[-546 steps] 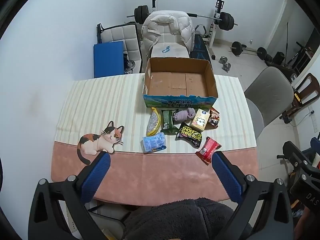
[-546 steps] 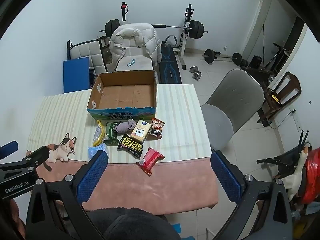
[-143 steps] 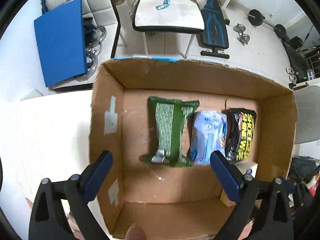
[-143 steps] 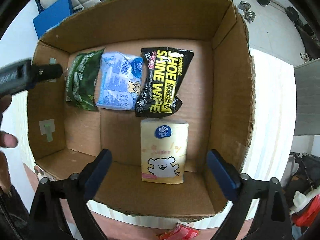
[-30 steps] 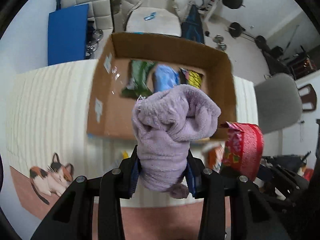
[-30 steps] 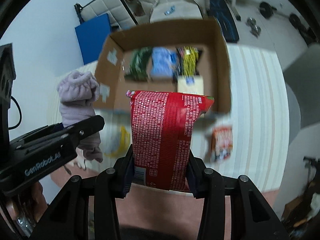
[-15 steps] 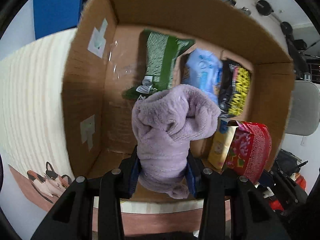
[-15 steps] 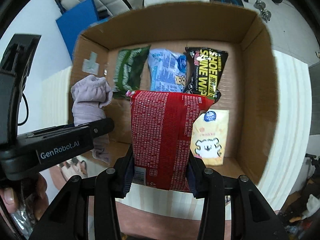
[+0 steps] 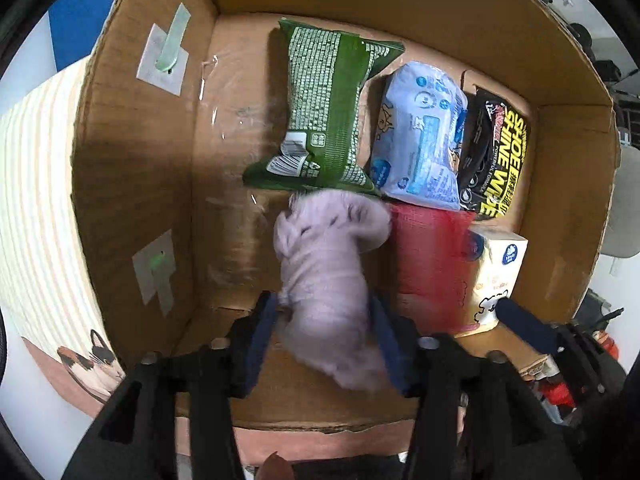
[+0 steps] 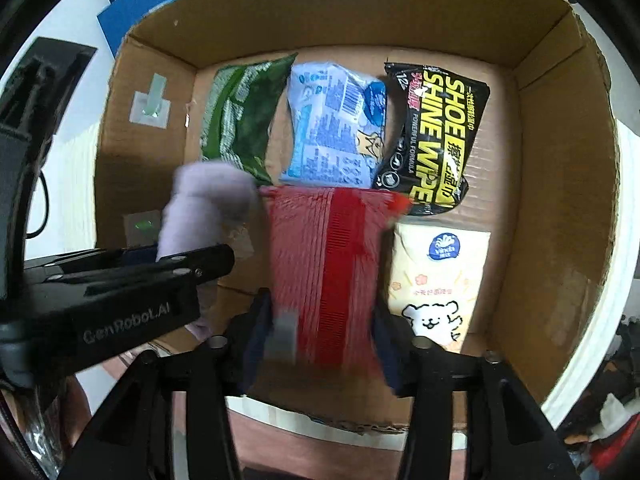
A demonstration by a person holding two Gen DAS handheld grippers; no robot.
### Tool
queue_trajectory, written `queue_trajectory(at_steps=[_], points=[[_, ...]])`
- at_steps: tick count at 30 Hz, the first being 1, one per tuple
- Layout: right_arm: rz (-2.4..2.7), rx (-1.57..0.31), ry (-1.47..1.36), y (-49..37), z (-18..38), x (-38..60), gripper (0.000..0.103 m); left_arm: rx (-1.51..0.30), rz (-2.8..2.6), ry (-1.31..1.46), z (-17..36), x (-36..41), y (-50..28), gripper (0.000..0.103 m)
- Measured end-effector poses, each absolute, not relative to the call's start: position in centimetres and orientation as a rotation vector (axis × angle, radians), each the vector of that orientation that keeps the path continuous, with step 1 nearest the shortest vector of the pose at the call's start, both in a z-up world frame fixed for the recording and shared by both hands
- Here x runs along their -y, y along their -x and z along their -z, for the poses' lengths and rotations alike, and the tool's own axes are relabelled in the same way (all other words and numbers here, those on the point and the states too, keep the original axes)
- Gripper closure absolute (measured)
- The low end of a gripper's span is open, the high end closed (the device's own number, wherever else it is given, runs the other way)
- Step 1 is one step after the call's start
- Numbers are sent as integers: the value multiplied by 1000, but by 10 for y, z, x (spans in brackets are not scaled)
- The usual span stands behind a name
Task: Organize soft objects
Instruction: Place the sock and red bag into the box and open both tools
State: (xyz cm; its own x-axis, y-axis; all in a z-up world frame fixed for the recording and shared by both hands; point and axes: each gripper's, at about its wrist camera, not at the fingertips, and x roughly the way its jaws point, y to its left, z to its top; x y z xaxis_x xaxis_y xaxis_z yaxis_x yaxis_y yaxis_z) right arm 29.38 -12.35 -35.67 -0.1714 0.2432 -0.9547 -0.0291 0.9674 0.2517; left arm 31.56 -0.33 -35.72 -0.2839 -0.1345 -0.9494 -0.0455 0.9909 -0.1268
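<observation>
sock (image 9: 324, 272) btwn left fingers (image 9: 260, 336), just opened | red pack (image 10: 324, 264) btwn right fingers (image 10: 256, 336), just opened

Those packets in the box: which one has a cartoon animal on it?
The pale yellow tissue pack, in the front right corner: a white cartoon bear on its front. The black pack shows only lettering.

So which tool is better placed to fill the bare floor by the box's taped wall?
Left. The left tool, jaws just opened around the purple cloth, borders that bare floor; the right tool, just opened around the red pack, sits further right.
</observation>
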Motion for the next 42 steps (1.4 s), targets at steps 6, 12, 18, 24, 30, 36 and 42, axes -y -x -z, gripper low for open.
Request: queue_trajectory(at_steps=[6, 12, 18, 24, 30, 36, 42], points=[[-217, -1709, -133, -294, 347, 130, 28, -1785, 68, 92, 338, 2, -309, 32], [-174, -1661, -100, -285, 329, 145, 7, -1697, 33, 55, 313, 0, -292, 5], [-105, -1547, -12, -273, 309, 148, 0, -1526, -19, 55, 279, -6, -273, 4], [-49, -1439, 7, -252, 283, 160, 0, -1367, -63, 17, 248, -7, -242, 4], [-27, -1355, 6, -227, 260, 171, 0, -1279, -60, 24, 224, -3, -216, 4], [-37, -1287, -12, -202, 235, 178, 0, -1206, -54, 7, 201, 1, -195, 4], [-43, -1247, -58, -183, 214, 178, 0, -1149, -36, 2, 181, -1, -183, 4]])
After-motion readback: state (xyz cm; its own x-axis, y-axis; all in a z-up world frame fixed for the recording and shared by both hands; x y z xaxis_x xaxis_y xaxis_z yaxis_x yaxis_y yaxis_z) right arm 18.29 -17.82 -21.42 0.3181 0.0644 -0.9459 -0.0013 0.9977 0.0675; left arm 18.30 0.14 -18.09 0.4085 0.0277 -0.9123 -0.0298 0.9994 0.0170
